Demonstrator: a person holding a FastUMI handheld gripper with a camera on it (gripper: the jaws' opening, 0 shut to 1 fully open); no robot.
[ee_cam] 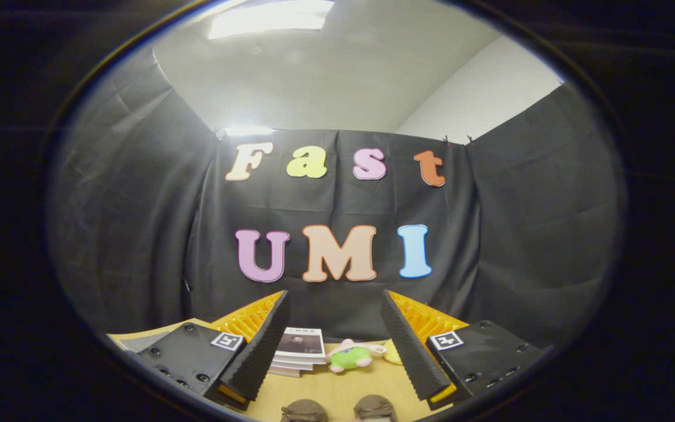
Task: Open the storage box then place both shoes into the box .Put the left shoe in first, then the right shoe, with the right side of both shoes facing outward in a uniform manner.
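The claw (336, 305) stands wide, its 2 ribbed fingers (261, 351) spread well apart with nothing pressed between them, raised above the pale wooden surface (337, 392) and aimed toward the black cloth wall (507, 246) of the booth. Between the fingers, at the very near edge of the surface, the rounded brown tops of 2 shoes (337, 409) sit side by side, close together, only their upper parts visible, so which is left and which is right cannot be told. Farther along the surface, beyond the shoes and still between the fingers, a small stack of white books with a dark cover picture (299, 350) lies flat beside the left finger. Just to its right rests a small plush toy, green-bodied with pink trim (350, 356), and a pale yellow soft object (392, 351) sits touching or just beside it, partly hidden by the right finger. Above the cloth wall, a white ceiling (326, 76) carries a bright light panel (270, 20).
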